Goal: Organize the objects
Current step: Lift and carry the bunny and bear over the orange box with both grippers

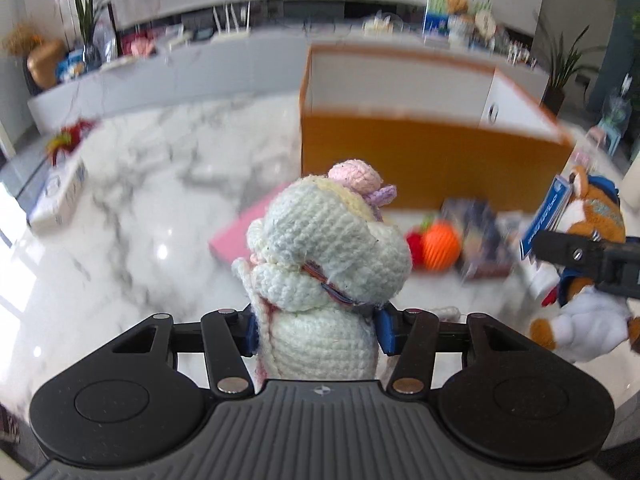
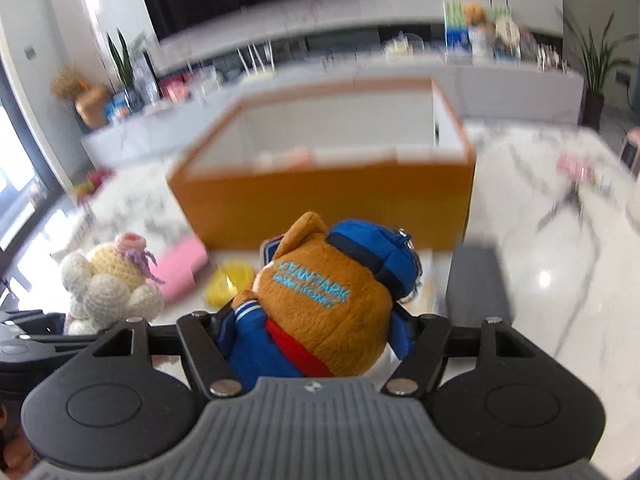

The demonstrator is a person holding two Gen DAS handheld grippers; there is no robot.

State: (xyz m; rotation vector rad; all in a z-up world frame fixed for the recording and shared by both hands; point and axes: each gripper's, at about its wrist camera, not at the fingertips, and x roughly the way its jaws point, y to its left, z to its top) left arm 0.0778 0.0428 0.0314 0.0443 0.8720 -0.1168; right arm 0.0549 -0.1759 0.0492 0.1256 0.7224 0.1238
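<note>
Crocheted doll (image 1: 320, 264) is clamped in left claw (image 1: 316, 330); right claw (image 2: 312, 332) squeezes brown plush (image 2: 324, 300).

The left tool (image 1: 316, 330) is held angled downward at lower centre, jaws clamped on something. The right tool (image 2: 314, 330), likewise tilted, is clamped too.

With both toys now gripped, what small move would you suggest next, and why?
Probably carry both forward over the orange box: the left hand-held gripper clamps the crocheted doll, the right hand-held gripper the brown plush, and the open box lies just ahead.
</note>
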